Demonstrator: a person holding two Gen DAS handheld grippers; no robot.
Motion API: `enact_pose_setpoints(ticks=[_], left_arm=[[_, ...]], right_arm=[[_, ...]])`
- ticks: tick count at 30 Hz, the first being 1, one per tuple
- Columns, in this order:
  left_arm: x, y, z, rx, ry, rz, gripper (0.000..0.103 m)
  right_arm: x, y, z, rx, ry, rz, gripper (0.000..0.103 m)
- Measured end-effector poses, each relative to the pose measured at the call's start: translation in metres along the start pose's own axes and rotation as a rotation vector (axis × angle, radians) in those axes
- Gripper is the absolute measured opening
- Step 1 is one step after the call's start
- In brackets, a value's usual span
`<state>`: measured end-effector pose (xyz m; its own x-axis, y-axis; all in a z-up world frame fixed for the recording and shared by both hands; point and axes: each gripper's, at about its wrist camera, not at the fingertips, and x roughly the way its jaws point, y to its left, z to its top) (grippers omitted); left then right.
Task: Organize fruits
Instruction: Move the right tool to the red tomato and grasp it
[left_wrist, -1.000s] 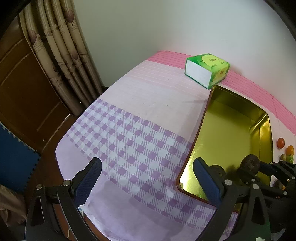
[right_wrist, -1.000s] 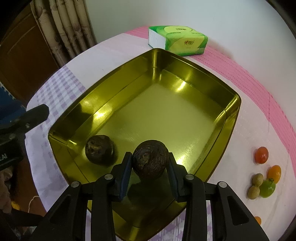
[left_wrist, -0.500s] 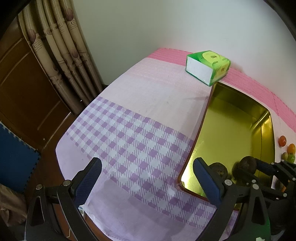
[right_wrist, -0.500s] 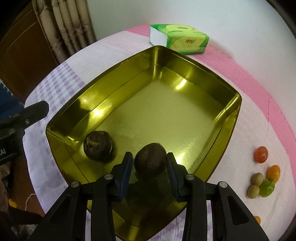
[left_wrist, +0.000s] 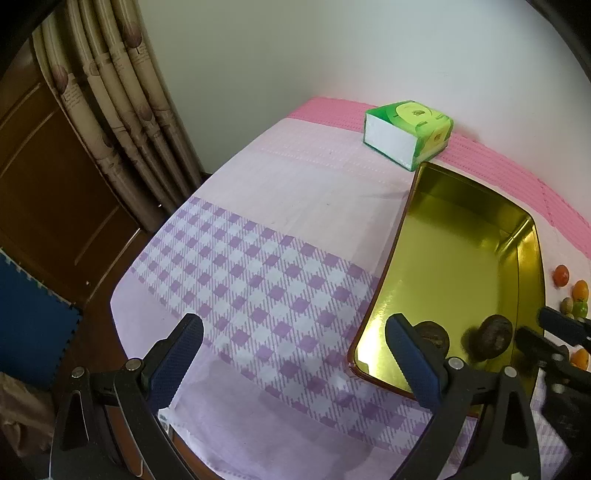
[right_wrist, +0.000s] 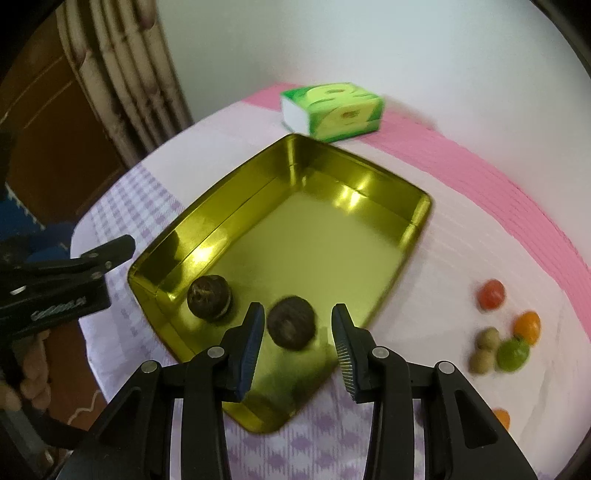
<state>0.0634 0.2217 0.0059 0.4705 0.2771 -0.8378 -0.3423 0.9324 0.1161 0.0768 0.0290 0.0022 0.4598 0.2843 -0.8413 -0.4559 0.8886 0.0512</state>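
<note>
A gold metal tray (right_wrist: 236, 229) sits on a surface covered by a cloth (left_wrist: 258, 258) with lilac checks and a pink band along the wall side. This tray is the landmark for everything below.

Two dark brown round fruits lie inside the tray, at its near end. The first dark fruit (right_wrist: 209, 297) rests beside the tray's near left wall. The second dark fruit (right_wrist: 291, 327) lies just to its right on the tray floor, apart from it.

The right gripper (right_wrist: 298, 332) hangs above the tray's near end. Its jaws stand apart with the second dark fruit seen between them, and neither pad touches it, so the fruit is released and lying free in the tray.

The left gripper (left_wrist: 291, 354) hovers over the checked cloth to the left of the tray, jaws spread wide with nothing between them. Part of a hand (right_wrist: 26, 384) shows beneath it in the right wrist view.

Outside the tray, to its right on the cloth, lies a loose cluster of small fruits: a red-orange fruit (right_wrist: 491, 294), an orange fruit (right_wrist: 527, 325), a green fruit (right_wrist: 512, 354) and two small tan fruits (right_wrist: 484, 350). Another orange one (right_wrist: 501, 418) lies nearer the camera.

Beyond the tray's far corner, by the wall, stands a green tissue pack (right_wrist: 332, 110). Left of the surface hang beige curtains (left_wrist: 122, 122).
</note>
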Motion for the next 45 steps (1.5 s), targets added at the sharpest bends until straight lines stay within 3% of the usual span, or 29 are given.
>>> enact_pose_setpoints(ticks=[7, 16, 24, 36, 45], left_arm=[[-0.001, -0.002, 0.002, 0.011, 0.002, 0.003, 0.098], [-0.005, -0.008, 0.000, 0.036, -0.016, 0.008, 0.098], [-0.012, -0.024, -0.006, 0.098, -0.041, -0.005, 0.098], [-0.025, -0.052, -0.015, 0.214, -0.094, -0.084, 0.098], [-0.023, -0.062, -0.021, 0.252, -0.095, -0.089, 0.098]], right_arm=[[-0.036, -0.050, -0.043, 0.096, -0.029, -0.071, 0.039], [-0.068, -0.133, -0.119, 0.259, 0.005, -0.194, 0.039], [-0.063, -0.159, -0.167, 0.361, 0.042, -0.191, 0.039], [-0.039, -0.157, -0.158, 0.350, 0.035, -0.199, 0.039], [-0.033, -0.159, -0.152, 0.341, 0.021, -0.204, 0.039]])
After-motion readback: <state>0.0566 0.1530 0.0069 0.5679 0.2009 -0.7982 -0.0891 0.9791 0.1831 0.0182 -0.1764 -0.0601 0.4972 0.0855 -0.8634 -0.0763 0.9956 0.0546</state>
